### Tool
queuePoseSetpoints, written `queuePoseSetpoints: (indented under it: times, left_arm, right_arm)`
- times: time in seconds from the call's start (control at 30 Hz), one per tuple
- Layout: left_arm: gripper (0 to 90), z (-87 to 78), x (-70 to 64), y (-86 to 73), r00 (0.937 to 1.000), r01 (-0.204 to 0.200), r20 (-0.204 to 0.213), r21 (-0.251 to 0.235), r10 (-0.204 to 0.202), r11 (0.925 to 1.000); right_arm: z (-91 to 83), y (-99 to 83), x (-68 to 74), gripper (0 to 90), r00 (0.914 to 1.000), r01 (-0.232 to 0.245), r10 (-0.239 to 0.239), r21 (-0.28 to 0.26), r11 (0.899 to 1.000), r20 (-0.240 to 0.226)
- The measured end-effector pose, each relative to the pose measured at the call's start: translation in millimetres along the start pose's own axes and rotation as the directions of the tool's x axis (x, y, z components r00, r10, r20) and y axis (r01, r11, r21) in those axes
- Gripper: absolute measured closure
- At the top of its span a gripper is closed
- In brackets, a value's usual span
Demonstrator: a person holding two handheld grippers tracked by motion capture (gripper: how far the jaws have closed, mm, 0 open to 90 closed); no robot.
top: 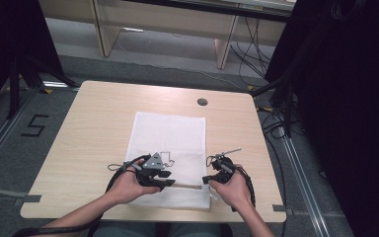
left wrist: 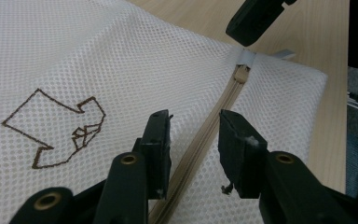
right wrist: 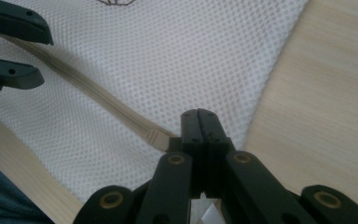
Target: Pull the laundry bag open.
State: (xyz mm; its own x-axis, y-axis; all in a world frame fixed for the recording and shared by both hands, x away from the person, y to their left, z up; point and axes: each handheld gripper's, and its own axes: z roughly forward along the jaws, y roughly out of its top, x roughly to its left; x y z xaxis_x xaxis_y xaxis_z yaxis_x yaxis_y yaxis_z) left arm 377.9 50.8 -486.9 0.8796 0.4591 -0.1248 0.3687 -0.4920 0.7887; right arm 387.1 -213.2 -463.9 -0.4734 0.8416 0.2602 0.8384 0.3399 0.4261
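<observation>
Straddling zipper (left wrist: pixel 200 140), left gripper (left wrist: pixel 194 135) fingers apart; table (top: pixel 94 123) beneath.

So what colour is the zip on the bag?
Beige, on the white mesh bag; the zip shows best in the left gripper view.

One mesh bag (top: pixel 170 148) lies at the table's (top: pixel 94 128) centre, with one beige zipper (left wrist: pixel 205 140) along its 6 o'clock edge and one brown stitched drawing (left wrist: pixel 58 128). Two grippers: the left (top: pixel 162 178) at 7 o'clock, the right (top: pixel 209 176) at 5 o'clock. One round grommet (top: pixel 202 101) sits at 1 o'clock.
</observation>
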Motion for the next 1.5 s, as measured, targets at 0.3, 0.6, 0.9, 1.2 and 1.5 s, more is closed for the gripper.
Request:
queuePoseSetpoints:
  times: [0.3, 0.6, 0.9, 1.2, 1.5]
  left_arm:
    - [69.0, 12.0, -7.8, 8.0, 0.9998, -0.008, 0.019, 0.02, 0.007, 0.9998]
    - [71.2, 24.7, -15.7, 14.2, 0.998, -0.045, 0.045, 0.03, 0.044, 0.9985]
    - [72.9, 43.3, -25.5, 21.7, 0.994, -0.08, 0.078, 0.044, 0.076, 0.9958]
    - [74.1, 66.5, -29.8, 27.3, 0.9893, -0.11, 0.104, 0.065, 0.103, 0.9918]
    - [74.7, 74.6, -28.5, 25.8, 0.9871, -0.121, 0.116, 0.078, 0.111, 0.9896]
  right_arm:
    - [7.7, -4.0, -0.3, 90.0, 0.9995, 0.016, -0.018, 0.071, 0.997, 0.027]
    - [16.9, -6.3, 1.6, 90.0, 0.9985, 0.028, -0.033, 0.113, 0.993, 0.043]
    - [16.4, -5.9, 7.4, 90.0, 0.9977, -0.015, 0.005, 0.143, 0.99, 0.068]
    - [16.2, -6.5, 6.1, 90.0, 0.9979, -0.024, 0.015, 0.135, 0.991, 0.063]
    - [17.4, -6.3, 5.1, 90.0, 0.9985, 0.004, -0.011, 0.125, 0.992, 0.054]
